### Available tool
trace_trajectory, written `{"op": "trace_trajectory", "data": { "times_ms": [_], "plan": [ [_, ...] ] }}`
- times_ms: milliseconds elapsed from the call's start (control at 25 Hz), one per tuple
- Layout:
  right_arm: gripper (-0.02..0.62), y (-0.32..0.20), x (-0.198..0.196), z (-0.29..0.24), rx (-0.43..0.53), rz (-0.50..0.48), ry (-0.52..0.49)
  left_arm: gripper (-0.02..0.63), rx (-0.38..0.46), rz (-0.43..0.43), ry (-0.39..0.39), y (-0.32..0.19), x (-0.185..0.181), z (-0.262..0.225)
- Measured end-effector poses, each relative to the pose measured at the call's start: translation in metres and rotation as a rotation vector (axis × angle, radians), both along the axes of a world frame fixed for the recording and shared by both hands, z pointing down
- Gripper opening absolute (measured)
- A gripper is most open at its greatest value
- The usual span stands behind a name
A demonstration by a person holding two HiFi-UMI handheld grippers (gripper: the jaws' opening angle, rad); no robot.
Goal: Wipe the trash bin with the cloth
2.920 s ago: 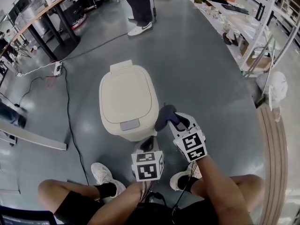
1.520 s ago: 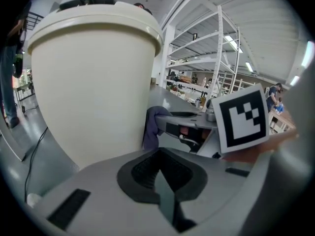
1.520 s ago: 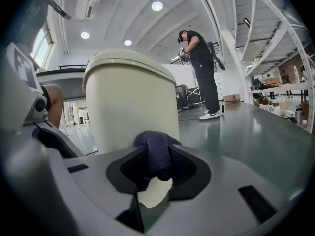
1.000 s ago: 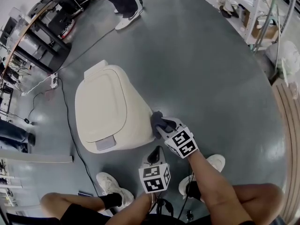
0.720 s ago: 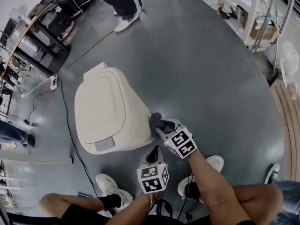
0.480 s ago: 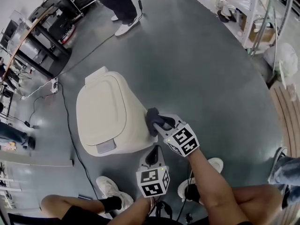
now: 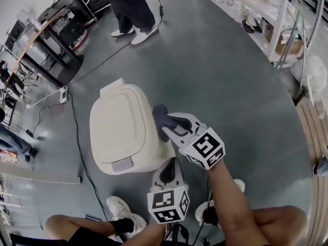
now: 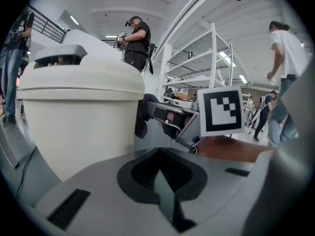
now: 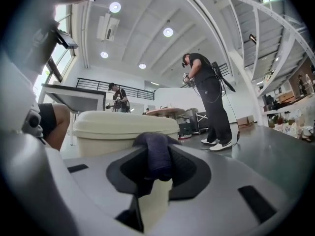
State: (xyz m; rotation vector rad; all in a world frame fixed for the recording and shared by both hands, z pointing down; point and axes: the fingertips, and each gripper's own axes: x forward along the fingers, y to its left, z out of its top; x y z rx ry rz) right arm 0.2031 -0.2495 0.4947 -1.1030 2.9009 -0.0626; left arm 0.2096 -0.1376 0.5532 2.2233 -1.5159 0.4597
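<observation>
The cream trash bin point(image 7: 123, 132) stands on the grey floor with its lid down. My right gripper point(image 7: 164, 123) is shut on a dark blue cloth point(image 7: 160, 118) and presses it against the bin's upper right side, just under the lid's rim. In the right gripper view the cloth point(image 9: 157, 154) is bunched between the jaws, with the bin point(image 9: 123, 129) right behind it. My left gripper point(image 7: 166, 172) is shut on nothing and hangs low by the bin's near right corner. The left gripper view takes in the bin point(image 8: 74, 112), the cloth point(image 8: 140, 119) and the right gripper's marker cube point(image 8: 221, 109).
A person in dark clothes point(image 7: 130, 9) stands beyond the bin. A power strip point(image 7: 64, 94) and a black cable point(image 7: 77, 137) lie left of it. Tables point(image 7: 46, 40) line the far left, shelving point(image 7: 277, 19) the right. My shoes point(image 7: 120, 209) are just in front of the bin.
My right gripper has slid the cloth up the bin's right side, from near its lower edge to just below the lid. The left gripper has stayed low.
</observation>
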Motion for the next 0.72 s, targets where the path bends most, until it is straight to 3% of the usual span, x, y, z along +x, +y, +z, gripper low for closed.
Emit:
{"op": "trace_trajectory", "data": {
  "times_ms": [320,720],
  "plan": [
    [0.098,-0.005,-0.002,0.014,-0.046,-0.003,-0.050,-0.003,-0.019,0.020,-0.008,0.000,0.008,0.015],
    [0.098,-0.008,-0.006,0.062,-0.132,-0.013,-0.022,-0.002,-0.091,0.034,-0.035,0.003,0.006,0.056]
  ]
}}
